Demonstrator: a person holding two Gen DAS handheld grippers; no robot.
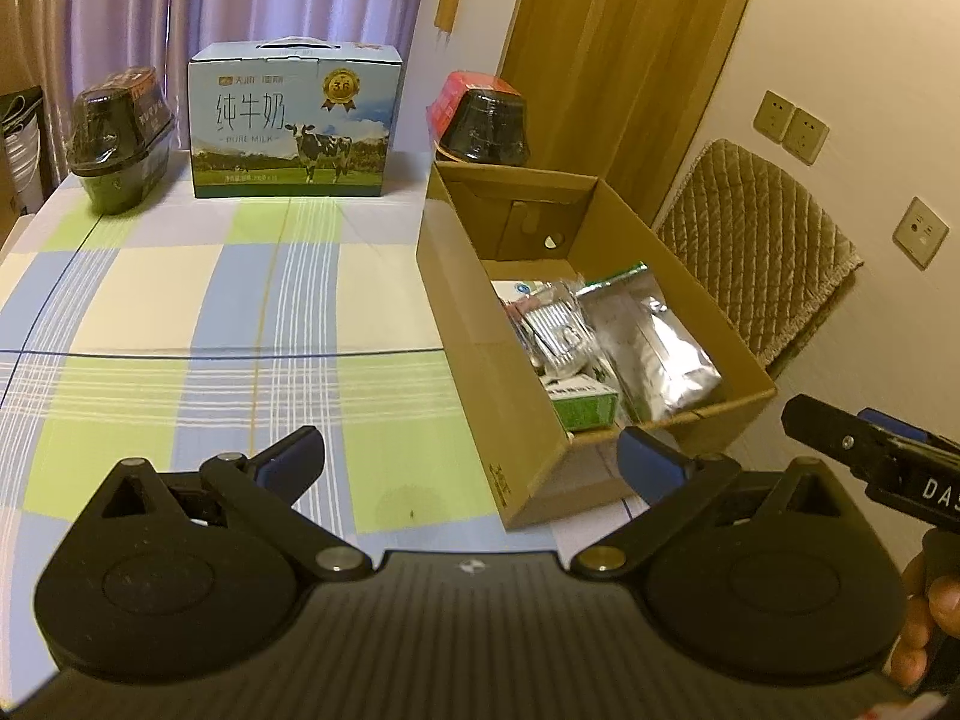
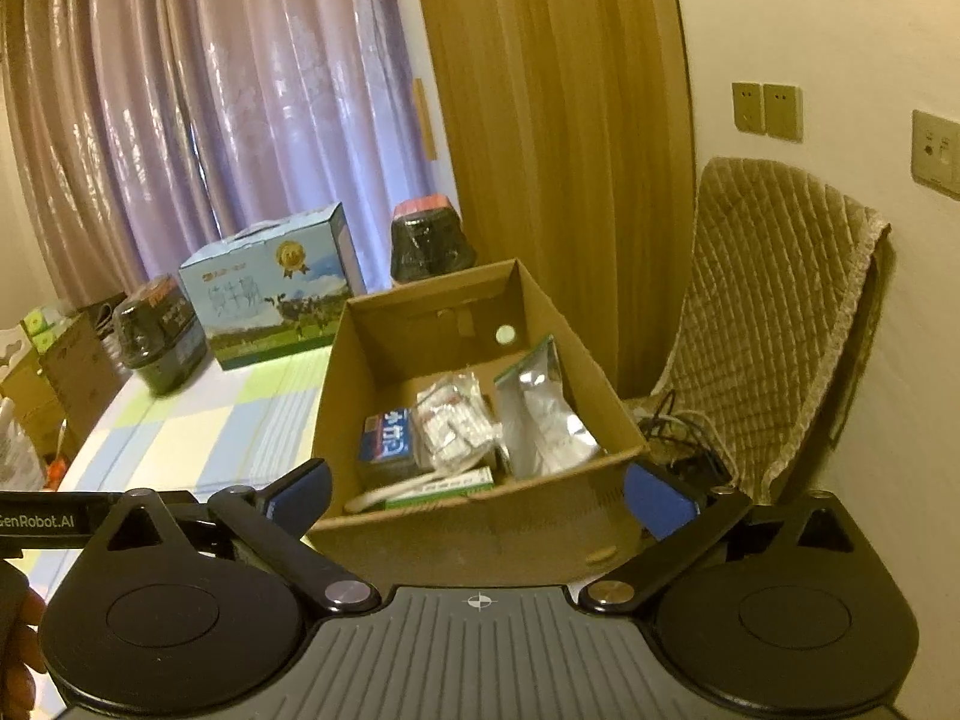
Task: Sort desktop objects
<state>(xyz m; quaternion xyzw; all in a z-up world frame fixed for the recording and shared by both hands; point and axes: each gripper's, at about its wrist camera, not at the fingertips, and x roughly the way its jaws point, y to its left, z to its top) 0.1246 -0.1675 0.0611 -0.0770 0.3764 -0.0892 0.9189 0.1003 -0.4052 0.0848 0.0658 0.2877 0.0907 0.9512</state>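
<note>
Left gripper (image 1: pixel 471 468) sat nearest the lens, jaws spread wide, nothing between them, over the near edge of the surface (image 1: pixel 180 312) with its checked cloth. Right gripper (image 2: pixel 477 492) likewise gaped wide and empty, hanging just short of the near wall of the cardboard box (image 2: pixel 480 531). Probably both were parked between picks, since neither held anything.

The task's things were already in the box at the right edge of the surface: silver foil pouch (image 1: pixel 657 354), green-edged carton (image 1: pixel 585 405), crinkly clear packet (image 1: pixel 555 330). The cloth in front of the box was bare, so sorting looked mostly done.

Along the far edge stood a milk carton case (image 1: pixel 294 123), a dark lidded tub (image 1: pixel 120 138) at the far left corner and a red-topped dark tub (image 1: pixel 483 120) behind the box; likely just backdrop, can't say for sure.

Left view alone showed the open cloth and the right gripper's black arm coming in from the right edge. Right view alone looked down into the box and showed a blue box (image 2: pixel 389 435), a white loop near the front wall, the quilted chair (image 2: pixel 774 312) beside the box, cables on its seat, and stacked cartons off the left edge.
</note>
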